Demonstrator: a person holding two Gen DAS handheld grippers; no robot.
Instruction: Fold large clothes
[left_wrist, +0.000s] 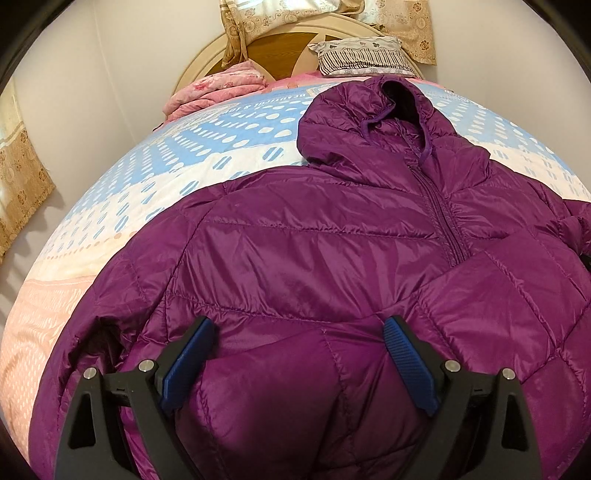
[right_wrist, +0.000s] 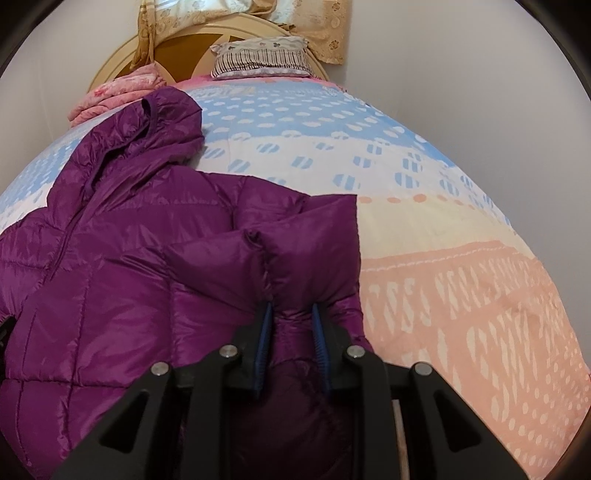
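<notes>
A patterned bedspread (left_wrist: 155, 192) in blue, cream and peach covers the bed and serves as the folding surface, wide enough to take the whole garment flat. On it lies a purple hooded puffer jacket (left_wrist: 314, 251), front up and zipped, its hood (left_wrist: 369, 118) pointing toward 12 o'clock and the headboard (left_wrist: 280, 55), an arrangement that leaves both sleeves open to the person working from the foot of the bed. In the right wrist view the jacket fills the frame from 7 to 11 o'clock. A striped pillow (left_wrist: 364, 55) and a folded pink quilt (left_wrist: 218, 90) sit at 12 and 11 o'clock, well apart from the work.

The right gripper (right_wrist: 291, 314) is clamped on a bunched fold of a sleeve (right_wrist: 317, 251), which stands lifted above the jacket's body, apparently so it can be carried inward across the chest. The left gripper (left_wrist: 299, 332) hangs with its blue pads (left_wrist: 406, 362) spread wide over the padded fabric at 6 o'clock, gripping nothing; it looks placed to take the other side next.
</notes>
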